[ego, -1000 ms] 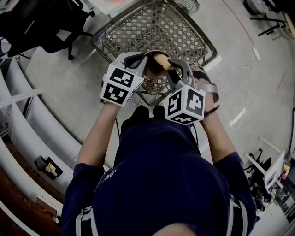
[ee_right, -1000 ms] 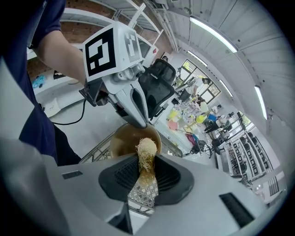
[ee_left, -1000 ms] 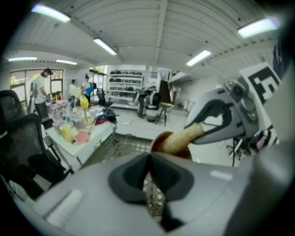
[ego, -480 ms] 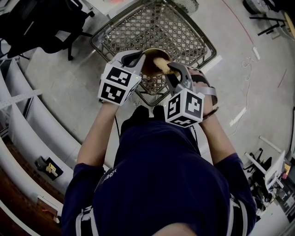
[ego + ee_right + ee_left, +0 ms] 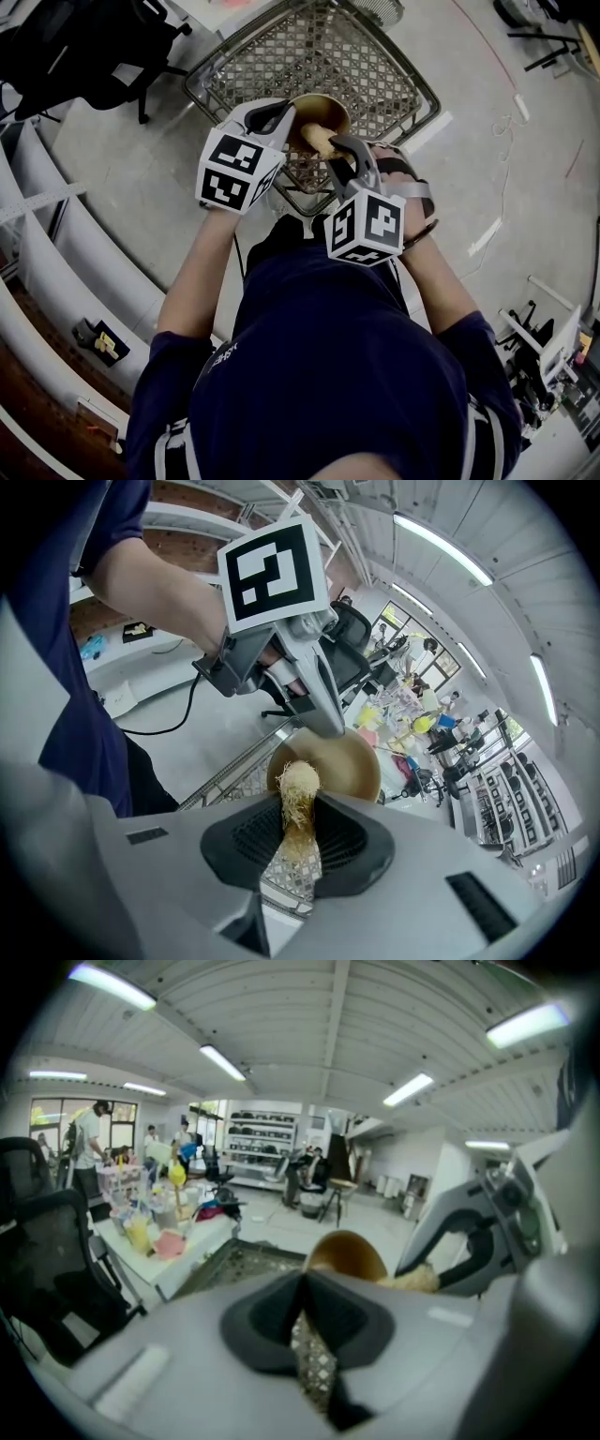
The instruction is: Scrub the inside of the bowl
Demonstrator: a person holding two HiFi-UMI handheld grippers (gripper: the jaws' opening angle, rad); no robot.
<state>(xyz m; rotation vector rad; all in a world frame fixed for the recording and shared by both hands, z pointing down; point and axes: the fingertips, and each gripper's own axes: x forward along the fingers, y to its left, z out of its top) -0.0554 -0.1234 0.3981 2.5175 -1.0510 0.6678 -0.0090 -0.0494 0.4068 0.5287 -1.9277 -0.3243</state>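
left gripper [image 5: 286, 117]: jaws pinch rim of round tan-brown bowl [image 5: 317, 106]
right gripper [image 5: 336, 143]: jaws clamp pale fibrous scrubber [image 5: 300, 782], axis along jaws, tip into bowl
bowl: mouth toward scrubber, over grey wire-mesh basket [image 5: 309, 52]

Dim head view, bright ceiling strip lights [image 5: 112, 986], fisheye edges, soft focus

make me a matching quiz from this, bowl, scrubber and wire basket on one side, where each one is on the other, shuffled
1 bowl
2 scrubber
3 wire basket

a below the bowl, gripped by nothing
b clamped in the jaws of the right gripper
c held up by its rim in the left gripper

Pairs: 1-c, 2-b, 3-a
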